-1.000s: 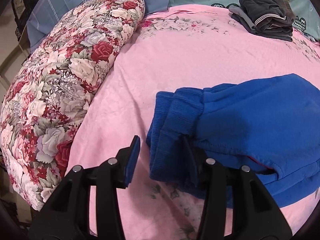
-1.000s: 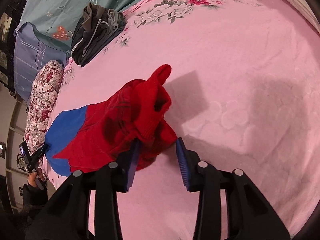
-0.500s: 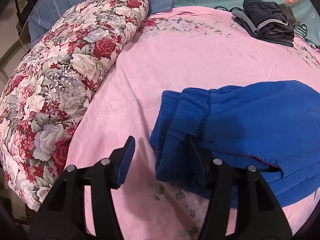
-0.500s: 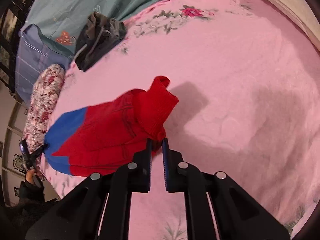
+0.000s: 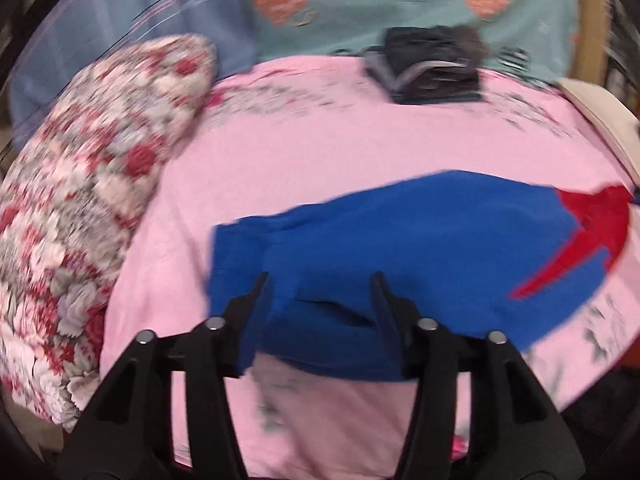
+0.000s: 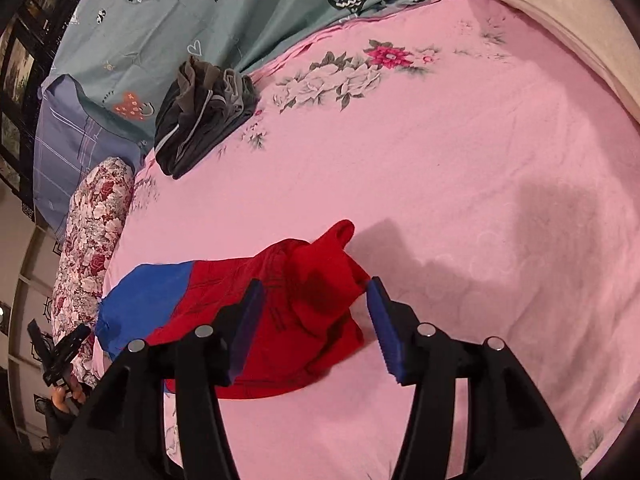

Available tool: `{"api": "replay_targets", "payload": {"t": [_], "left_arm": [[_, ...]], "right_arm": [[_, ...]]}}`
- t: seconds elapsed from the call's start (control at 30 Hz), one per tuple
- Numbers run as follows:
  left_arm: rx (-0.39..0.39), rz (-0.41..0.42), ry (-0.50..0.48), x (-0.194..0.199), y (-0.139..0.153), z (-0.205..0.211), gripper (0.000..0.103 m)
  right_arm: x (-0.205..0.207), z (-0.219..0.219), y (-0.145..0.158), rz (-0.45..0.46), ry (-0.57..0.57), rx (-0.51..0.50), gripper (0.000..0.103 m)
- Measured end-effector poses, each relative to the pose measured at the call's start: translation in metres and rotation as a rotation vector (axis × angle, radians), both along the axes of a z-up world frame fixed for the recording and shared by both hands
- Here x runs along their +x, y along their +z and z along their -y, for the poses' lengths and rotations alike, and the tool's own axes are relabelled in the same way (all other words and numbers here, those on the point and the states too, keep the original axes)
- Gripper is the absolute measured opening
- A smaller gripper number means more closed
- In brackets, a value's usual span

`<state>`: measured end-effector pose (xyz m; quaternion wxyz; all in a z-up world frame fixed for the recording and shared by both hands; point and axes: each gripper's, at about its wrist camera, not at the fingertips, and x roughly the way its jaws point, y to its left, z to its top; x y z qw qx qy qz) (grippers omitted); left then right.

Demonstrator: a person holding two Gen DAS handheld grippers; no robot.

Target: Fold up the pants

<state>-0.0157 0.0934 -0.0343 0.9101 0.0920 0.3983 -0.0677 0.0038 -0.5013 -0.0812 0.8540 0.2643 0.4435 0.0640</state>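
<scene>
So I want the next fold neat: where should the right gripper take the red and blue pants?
Probably the bunched red end of the pants, approached from the near edge; it stands raised off the pink sheet between the opening right gripper.

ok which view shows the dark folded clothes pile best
The right wrist view: the dark folded clothes are sharp there, stripes and layers visible, lying on the pink sheet. The left wrist view shows the same pile at the far edge, blurred.
</scene>
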Motion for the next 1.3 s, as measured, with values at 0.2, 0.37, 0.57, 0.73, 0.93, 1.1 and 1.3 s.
{"api": "replay_targets", "payload": {"t": [0.2, 0.37, 0.57, 0.73, 0.93, 1.1, 1.3], "left_arm": [[0.004, -0.056, -0.194, -0.017, -0.024, 0.075, 0.058], [0.066, -0.040, -0.273, -0.016, -0.031, 0.109, 0.058], [0.172, -0.011, -0.364, -0.027, -0.036, 0.127, 0.055], [0.244, 0.006, -0.431, -0.032, -0.044, 0.147, 0.056], [0.236, -0.055, -0.430, -0.011, -0.059, 0.149, 0.025], [0.225, -0.024, -0.442, -0.016, -0.049, 0.149, 0.009], [0.176, 0.031, -0.414, -0.013, -0.012, 0.134, 0.008]], "right_arm": [[0.005, -0.008, -0.001, 0.005, 0.007, -0.004, 0.049], [-0.002, -0.005, 0.000, -0.007, 0.008, -0.015, 0.049], [-0.003, -0.003, -0.003, -0.012, 0.010, -0.003, 0.049], [0.001, -0.009, -0.005, -0.023, 0.023, 0.006, 0.049], [0.005, -0.014, -0.005, -0.039, 0.045, -0.018, 0.021], [0.008, -0.013, 0.000, -0.031, 0.039, -0.002, 0.011], [0.014, -0.018, 0.029, 0.030, 0.050, 0.030, 0.005]]}}
